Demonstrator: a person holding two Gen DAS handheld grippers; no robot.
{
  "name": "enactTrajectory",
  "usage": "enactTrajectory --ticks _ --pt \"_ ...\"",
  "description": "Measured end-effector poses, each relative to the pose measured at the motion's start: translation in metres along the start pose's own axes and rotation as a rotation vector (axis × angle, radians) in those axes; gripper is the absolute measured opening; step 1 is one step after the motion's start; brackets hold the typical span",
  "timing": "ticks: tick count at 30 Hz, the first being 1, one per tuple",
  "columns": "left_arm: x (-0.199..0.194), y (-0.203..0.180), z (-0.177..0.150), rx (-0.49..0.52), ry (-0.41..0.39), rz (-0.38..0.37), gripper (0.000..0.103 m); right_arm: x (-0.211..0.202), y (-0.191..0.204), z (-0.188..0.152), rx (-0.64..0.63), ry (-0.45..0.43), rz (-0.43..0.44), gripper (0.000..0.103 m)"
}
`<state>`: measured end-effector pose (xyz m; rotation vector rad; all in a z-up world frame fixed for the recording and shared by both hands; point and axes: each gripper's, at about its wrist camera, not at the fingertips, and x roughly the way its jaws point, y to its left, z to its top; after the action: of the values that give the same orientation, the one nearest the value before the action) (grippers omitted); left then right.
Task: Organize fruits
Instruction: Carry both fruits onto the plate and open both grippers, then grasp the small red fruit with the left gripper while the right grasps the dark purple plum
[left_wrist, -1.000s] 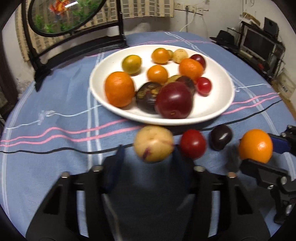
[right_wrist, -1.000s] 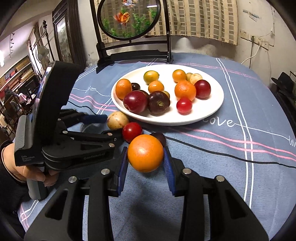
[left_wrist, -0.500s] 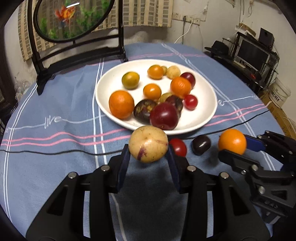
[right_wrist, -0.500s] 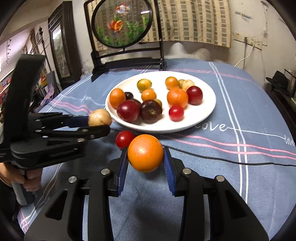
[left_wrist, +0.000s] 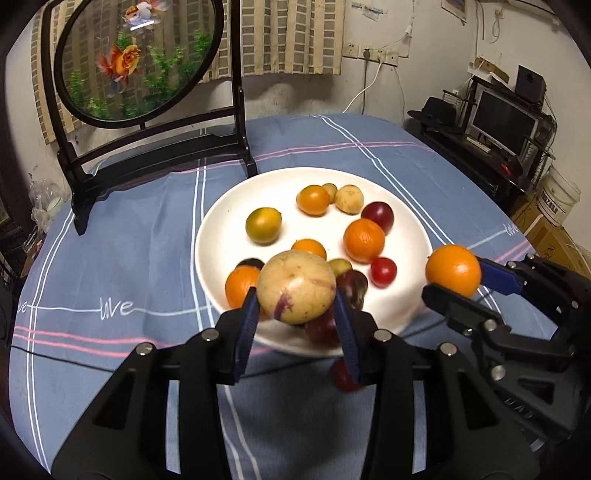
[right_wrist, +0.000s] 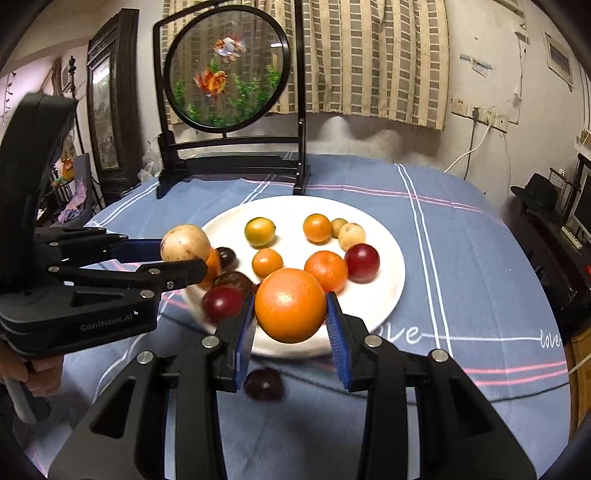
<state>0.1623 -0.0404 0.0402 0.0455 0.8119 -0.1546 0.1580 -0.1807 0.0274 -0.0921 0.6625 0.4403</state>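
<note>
A white plate (left_wrist: 229, 236) (right_wrist: 388, 288) on the blue cloth holds several oranges, plums and small yellow fruits. My left gripper (left_wrist: 297, 306) is shut on a yellow fruit with purple streaks (left_wrist: 295, 286), held in the air above the plate's near rim; it also shows in the right wrist view (right_wrist: 184, 243). My right gripper (right_wrist: 291, 314) is shut on a large orange (right_wrist: 290, 310), held above the plate's near right edge; the orange also shows in the left wrist view (left_wrist: 452, 270). A red fruit (left_wrist: 343, 376) and a dark plum (right_wrist: 264, 384) lie on the cloth below.
A round fish picture on a black stand (left_wrist: 140, 62) (right_wrist: 229, 70) stands on the table behind the plate. A dark cable (left_wrist: 74, 356) crosses the cloth. Shelves with a monitor (left_wrist: 502, 122) stand off the table at the right.
Both grippers have risen from the cloth and moved forward over the plate's near rim, each still carrying its fruit. The red fruit and dark plum stay on the cloth.
</note>
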Motion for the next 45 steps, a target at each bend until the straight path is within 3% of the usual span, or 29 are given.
enactTrajectory --ticks 8,10,12,21,31,38,45 --pt "0.027 0.001 0.013 -0.015 0.029 0.0 0.043 0.037 -0.012 -0.004 0.03 0.048 -0.026 0.037" --pt "0.031 0.001 0.014 -0.025 0.03 0.003 0.05 0.042 -0.017 -0.006 0.043 0.055 -0.028 0.041" --pt "0.029 0.0 0.014 -0.026 0.004 0.024 0.065 0.041 -0.019 -0.008 0.046 0.038 -0.037 0.046" --pt "0.005 0.0 0.005 -0.036 -0.029 0.02 0.074 0.018 -0.029 -0.011 0.07 0.021 0.014 0.047" --pt "-0.015 -0.011 -0.037 -0.01 0.0 -0.006 0.074 -0.004 -0.03 -0.035 0.075 0.058 0.06 0.047" --pt "-0.003 -0.028 -0.066 0.015 0.066 -0.025 0.074 -0.01 -0.035 -0.042 0.099 0.058 0.071 0.047" --pt "0.019 -0.032 -0.072 0.001 0.125 -0.04 0.069 -0.012 -0.029 -0.043 0.072 0.062 0.083 0.047"
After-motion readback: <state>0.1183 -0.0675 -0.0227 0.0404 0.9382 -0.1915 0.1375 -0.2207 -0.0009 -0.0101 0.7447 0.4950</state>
